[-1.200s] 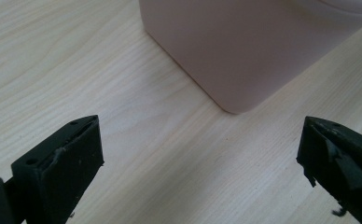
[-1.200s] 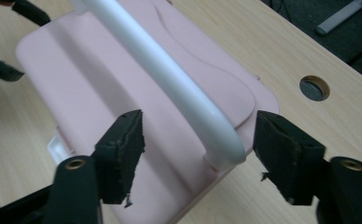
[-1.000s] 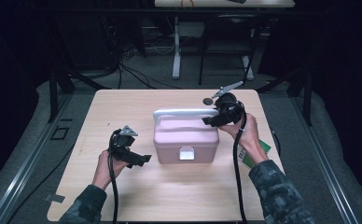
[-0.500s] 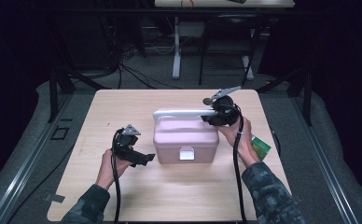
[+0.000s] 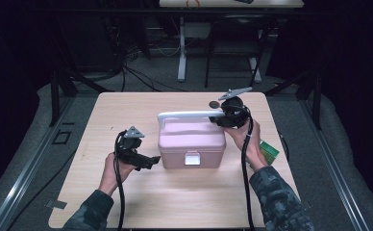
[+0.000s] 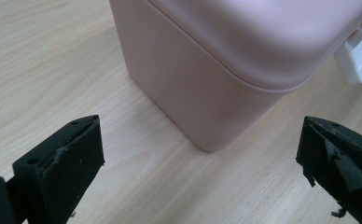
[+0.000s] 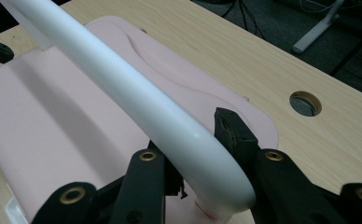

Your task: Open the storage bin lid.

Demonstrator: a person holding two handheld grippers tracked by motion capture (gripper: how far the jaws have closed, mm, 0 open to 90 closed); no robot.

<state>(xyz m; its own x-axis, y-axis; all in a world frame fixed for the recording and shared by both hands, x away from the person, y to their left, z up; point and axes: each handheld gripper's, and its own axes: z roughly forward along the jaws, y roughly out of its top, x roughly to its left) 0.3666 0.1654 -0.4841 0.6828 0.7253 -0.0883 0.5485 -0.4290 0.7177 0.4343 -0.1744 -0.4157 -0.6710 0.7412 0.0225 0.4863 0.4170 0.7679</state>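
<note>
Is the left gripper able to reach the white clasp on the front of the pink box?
Probably yes. The left gripper is open beside the pink box, and only bare table lies between it and the white clasp.

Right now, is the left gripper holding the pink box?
No, the left gripper has its jaws wide open, short of the pink box.

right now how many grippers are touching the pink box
1. The right gripper is shut on the white handle at its right end. The left gripper is open beside the pink box, near its left wall, not touching.
</note>
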